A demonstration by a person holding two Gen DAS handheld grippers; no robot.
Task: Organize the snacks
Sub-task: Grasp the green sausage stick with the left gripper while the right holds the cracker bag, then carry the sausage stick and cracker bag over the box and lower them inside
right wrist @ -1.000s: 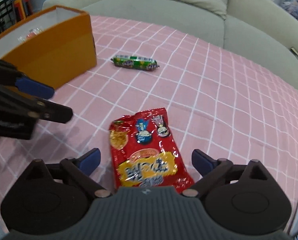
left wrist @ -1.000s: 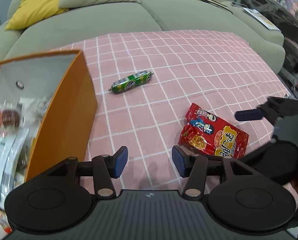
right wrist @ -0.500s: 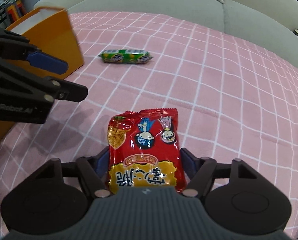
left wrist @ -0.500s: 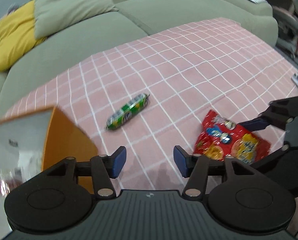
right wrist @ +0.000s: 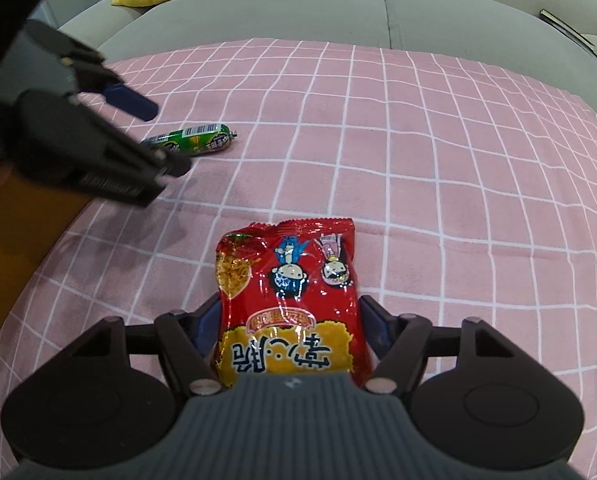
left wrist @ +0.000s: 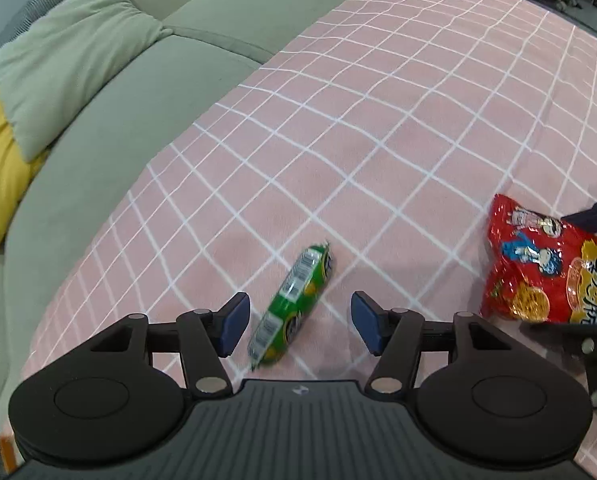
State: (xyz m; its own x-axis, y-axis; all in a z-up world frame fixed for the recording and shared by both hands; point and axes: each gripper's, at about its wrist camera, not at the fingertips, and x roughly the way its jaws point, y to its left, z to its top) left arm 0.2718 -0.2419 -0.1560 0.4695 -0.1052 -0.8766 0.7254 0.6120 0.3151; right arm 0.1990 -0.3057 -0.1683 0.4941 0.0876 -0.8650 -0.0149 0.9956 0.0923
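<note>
Nearby, orange box [right wrist: 14, 232], perhaps, beside left gripper [right wrist: 166, 140] over sausage [right wrist: 190, 142].

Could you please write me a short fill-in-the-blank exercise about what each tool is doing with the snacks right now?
1. The right tool is shut on the ____ crinkly snack bag.
2. The green sausage-shaped snack stick lies between the open left tool's ____ fingers.
3. Both snacks lie on a ____ checked cloth.

Missing words: red; blue; pink
</note>
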